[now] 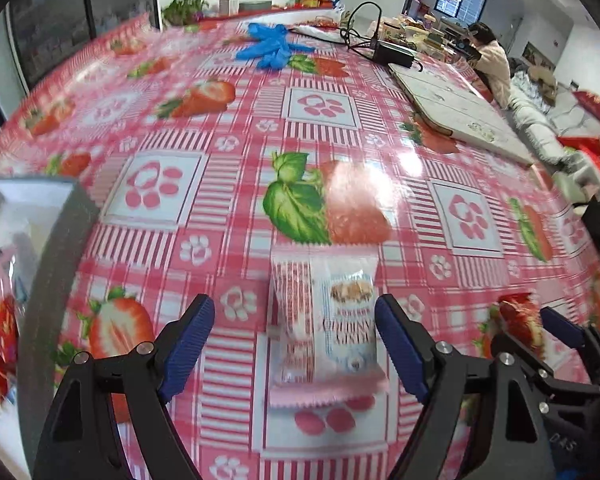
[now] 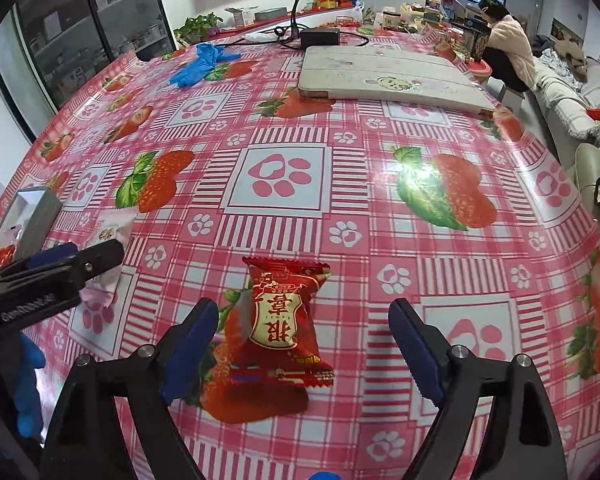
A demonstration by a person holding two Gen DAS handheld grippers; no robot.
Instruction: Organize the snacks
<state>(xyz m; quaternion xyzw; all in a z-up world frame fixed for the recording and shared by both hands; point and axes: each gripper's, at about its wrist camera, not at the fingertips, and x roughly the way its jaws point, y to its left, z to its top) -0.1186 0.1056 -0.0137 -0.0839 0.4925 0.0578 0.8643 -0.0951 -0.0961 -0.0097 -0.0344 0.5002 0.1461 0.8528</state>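
Note:
A pink and white snack packet (image 1: 328, 328) lies flat on the strawberry tablecloth (image 1: 320, 108). My left gripper (image 1: 294, 308) hangs open over it, a blue pad on each side and neither touching it. A red snack packet (image 2: 280, 320) lies between the spread fingers of my right gripper (image 2: 304, 308), which is open too, with a gap on both sides. In the left wrist view the red packet (image 1: 520, 320) shows at the right edge, inside the right gripper. A grey box (image 1: 60, 216) at the far left holds pink and red packets.
Blue gloves (image 1: 272, 46) lie at the back of the table. A white folded board (image 2: 388, 76) and a black power adapter (image 2: 320, 36) with cables sit at the far right. A person (image 2: 504, 40) sits beyond the table. A blue-gloved hand (image 2: 24, 380) holds the left gripper.

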